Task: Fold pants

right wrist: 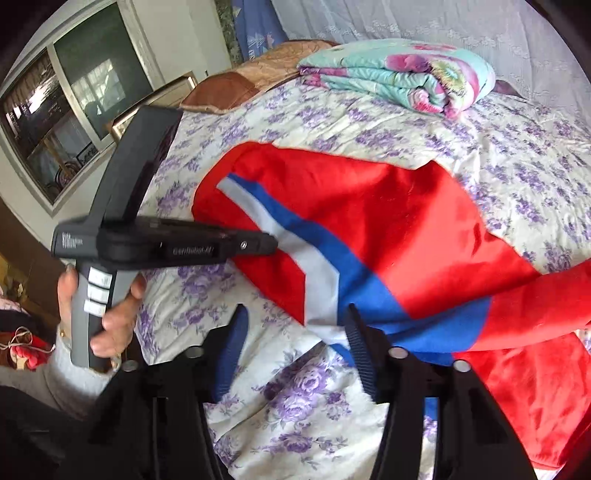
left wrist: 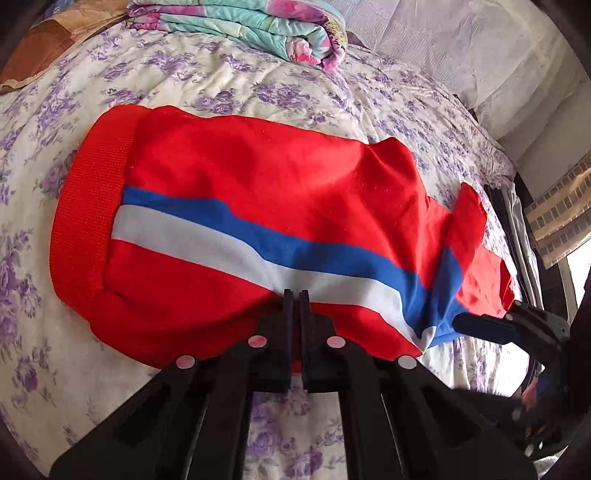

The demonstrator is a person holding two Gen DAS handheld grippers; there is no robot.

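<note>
The red pants (left wrist: 258, 177) with a blue and white side stripe lie folded on the bed, ribbed waistband at the left. My left gripper (left wrist: 296, 295) is shut, its tips at the near edge of the pants over the white stripe; whether it pinches cloth is hidden. In the right wrist view the pants (right wrist: 388, 229) spread across the middle and right. My right gripper (right wrist: 295, 314) is open, its jaws wide apart just above the near edge of the cloth, holding nothing. The left gripper (right wrist: 271, 242) shows there from the side, its tip touching the pants' edge.
The bed has a cream sheet with purple flowers (left wrist: 258, 85). A folded floral quilt (left wrist: 258, 26) lies at the far side, also in the right wrist view (right wrist: 399, 74). A brown pillow (right wrist: 229, 88) is beside it. A window (right wrist: 74, 96) is at the left.
</note>
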